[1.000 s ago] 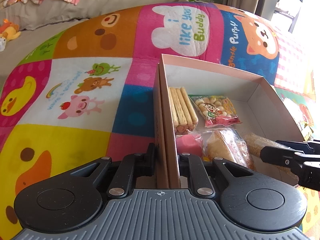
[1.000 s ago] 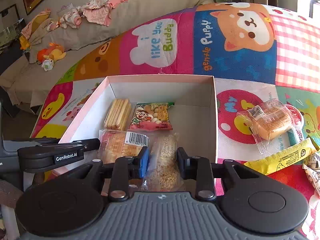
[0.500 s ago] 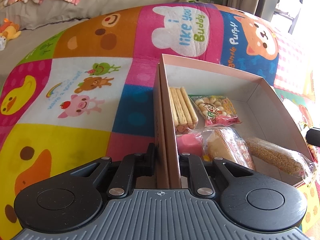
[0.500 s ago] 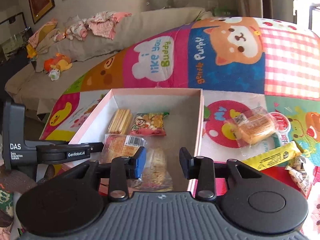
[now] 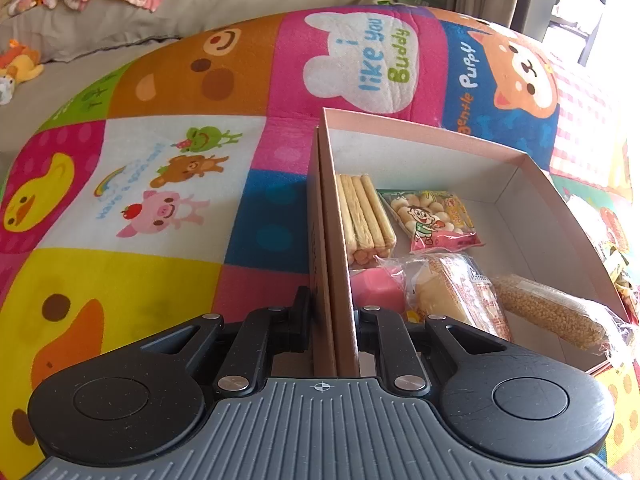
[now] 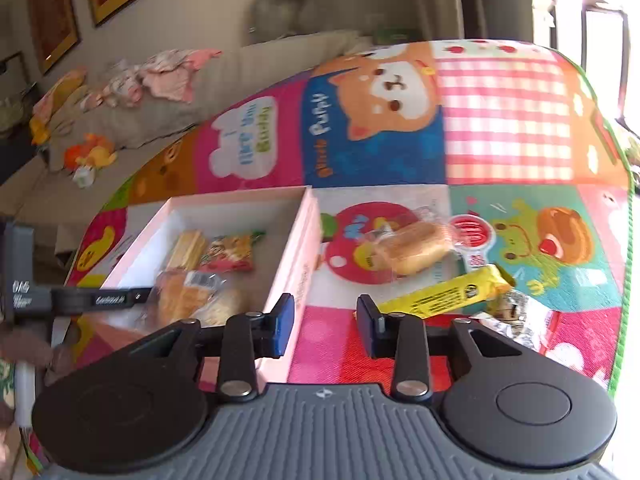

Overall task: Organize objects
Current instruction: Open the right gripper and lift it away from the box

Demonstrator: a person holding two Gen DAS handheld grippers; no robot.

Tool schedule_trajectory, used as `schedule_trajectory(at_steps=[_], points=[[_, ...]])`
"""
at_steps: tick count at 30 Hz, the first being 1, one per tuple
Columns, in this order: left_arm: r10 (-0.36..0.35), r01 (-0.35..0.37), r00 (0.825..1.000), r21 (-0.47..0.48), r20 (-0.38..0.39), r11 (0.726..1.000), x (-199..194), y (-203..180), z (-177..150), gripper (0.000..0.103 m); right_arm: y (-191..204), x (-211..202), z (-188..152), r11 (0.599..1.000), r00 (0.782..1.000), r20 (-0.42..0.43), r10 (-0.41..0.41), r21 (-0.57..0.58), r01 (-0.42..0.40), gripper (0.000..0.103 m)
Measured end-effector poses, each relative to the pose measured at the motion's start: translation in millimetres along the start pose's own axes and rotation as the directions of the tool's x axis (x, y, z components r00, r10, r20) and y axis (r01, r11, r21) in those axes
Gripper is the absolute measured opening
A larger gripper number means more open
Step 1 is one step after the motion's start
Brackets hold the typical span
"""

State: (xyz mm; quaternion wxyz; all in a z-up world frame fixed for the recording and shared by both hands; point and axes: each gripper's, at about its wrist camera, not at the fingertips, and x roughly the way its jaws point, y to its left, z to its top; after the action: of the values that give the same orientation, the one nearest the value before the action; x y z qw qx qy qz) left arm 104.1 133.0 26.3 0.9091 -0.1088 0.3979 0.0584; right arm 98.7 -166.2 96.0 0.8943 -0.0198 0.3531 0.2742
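**Snack box pinned by my left gripper, right gripper free**

Snack box (image 5: 432,148), pink cardboard and open-topped, sits on the colourful play mat (image 5: 160,184), and I take it as my landmark. My left gripper (image 5: 334,316) is closed on the box's left wall, one finger outside and one inside, with the wall pinched between them.

Inside the box, against that gripped wall, lies a bundle of biscuit sticks (image 5: 366,216). Just beside it, toward the middle, is a small bag of round puffs with a cartoon boy (image 5: 434,220). Nearer my left gripper sit a pink packet (image 5: 378,292), a wrapped bun (image 5: 460,296) and a clear-wrapped grain bar (image 5: 556,312), which lies by the right wall.

My right gripper (image 6: 325,326) hangs just outside the box's near right corner, jaws spread wide with nothing between them. Its left finger is over the box's right wall; I cannot tell if it touches.

Outside the box to the right, on the mat, I see another wrapped bun (image 6: 412,246), a long yellow bar (image 6: 444,292) nearer my right gripper, and some crumpled wrappers (image 6: 520,316) beyond it. That view is motion-blurred.
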Motion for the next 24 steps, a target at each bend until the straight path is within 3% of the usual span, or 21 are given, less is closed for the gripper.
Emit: schedule_trajectory(at_steps=[3,13,18,22,24], points=[[0.002,-0.002,1.000,0.001,-0.001,1.000,0,0,0,0.016,23,6,-3,0.998,0.998,-0.017,0.055,-0.032,-0.055,0.024],[-0.007,0.007,1.000,-0.004,-0.004,1.000,0,1,0,0.016,46,52,2,0.998,0.998,-0.067,0.010,-0.060,-0.014,0.022],[-0.004,0.004,1.000,-0.004,-0.004,1.000,0,1,0,0.016,35,27,9,0.996,0.996,-0.028,0.089,-0.010,-0.089,0.023],[-0.007,0.007,1.000,-0.003,-0.002,1.000,0,2,-1,0.016,40,15,9,0.975,0.974,-0.058,0.221,-0.021,-0.223,0.023],[-0.006,0.006,1.000,-0.002,-0.002,1.000,0,2,-1,0.016,46,21,8,0.972,0.970,-0.080,0.229,-0.029,-0.232,0.023]])
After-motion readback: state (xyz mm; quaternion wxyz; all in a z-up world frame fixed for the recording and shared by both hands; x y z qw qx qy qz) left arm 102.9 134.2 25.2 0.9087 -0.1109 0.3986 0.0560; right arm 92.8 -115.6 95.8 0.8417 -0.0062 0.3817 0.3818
